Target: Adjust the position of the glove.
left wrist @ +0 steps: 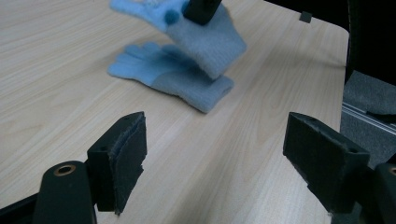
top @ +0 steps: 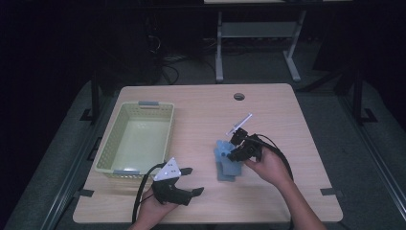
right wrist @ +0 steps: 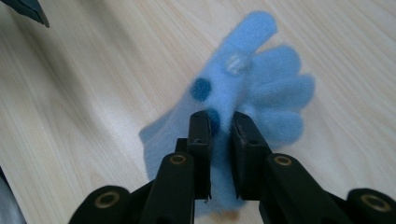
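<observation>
Right gripper view: my right gripper (right wrist: 219,135) pinches a light-blue knitted glove (right wrist: 261,88), fingers pointing away beyond the jaws; second matching glove (left wrist: 173,77) lies ahead of my spread, empty left gripper (left wrist: 215,154).

The high view looks forward and down on the whole tabletop (top: 201,103) from above its near edge. The left gripper view sits low, facing across the wood toward the blue gloves (left wrist: 180,74), fairly near them. The right gripper view looks steeply down, very close on the upper glove (right wrist: 252,93), somewhat blurred. All three views share the gloves (top: 226,163).
</observation>
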A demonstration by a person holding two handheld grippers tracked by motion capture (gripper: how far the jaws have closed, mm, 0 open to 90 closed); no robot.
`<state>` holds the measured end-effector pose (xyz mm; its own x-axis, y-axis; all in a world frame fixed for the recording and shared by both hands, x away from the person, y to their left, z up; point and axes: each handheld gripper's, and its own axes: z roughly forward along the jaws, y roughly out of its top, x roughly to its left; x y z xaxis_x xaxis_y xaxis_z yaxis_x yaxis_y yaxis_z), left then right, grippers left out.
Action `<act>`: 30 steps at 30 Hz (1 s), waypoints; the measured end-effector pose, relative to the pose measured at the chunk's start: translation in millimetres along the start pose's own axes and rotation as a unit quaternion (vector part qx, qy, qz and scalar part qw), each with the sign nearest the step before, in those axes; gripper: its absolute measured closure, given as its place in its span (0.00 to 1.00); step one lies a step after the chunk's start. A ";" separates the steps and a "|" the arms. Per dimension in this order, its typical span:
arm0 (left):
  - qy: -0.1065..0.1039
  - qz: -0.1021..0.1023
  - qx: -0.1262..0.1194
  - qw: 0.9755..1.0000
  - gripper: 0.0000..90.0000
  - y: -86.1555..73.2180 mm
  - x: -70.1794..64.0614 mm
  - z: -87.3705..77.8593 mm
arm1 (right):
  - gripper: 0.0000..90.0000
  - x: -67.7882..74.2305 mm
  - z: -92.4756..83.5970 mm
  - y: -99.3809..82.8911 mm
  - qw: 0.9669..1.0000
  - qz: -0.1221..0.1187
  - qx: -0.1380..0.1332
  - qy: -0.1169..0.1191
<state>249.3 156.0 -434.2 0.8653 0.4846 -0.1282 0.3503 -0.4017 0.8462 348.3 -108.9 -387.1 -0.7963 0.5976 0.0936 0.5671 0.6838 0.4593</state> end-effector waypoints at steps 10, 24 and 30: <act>0.002 -0.001 -0.002 1.000 0.24 0.0 1.0 -0.7 | 0.87 1.8 16.9 5.1 1.000 0.003 0.013 0.006; -0.002 -0.003 -0.002 1.000 0.24 -0.3 2.3 -0.8 | 0.76 -3.1 33.0 3.3 1.000 0.018 0.017 -0.005; -0.004 -0.009 -0.004 1.000 0.24 -0.7 2.9 -0.4 | 0.77 -1.4 26.8 1.8 1.000 0.017 0.002 -0.013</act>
<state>251.5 158.0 -435.0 0.8621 0.4850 -0.1469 0.3626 -0.3879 0.8474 356.1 -97.3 -410.0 -0.7711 0.6310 0.0852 0.5940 0.6646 0.4534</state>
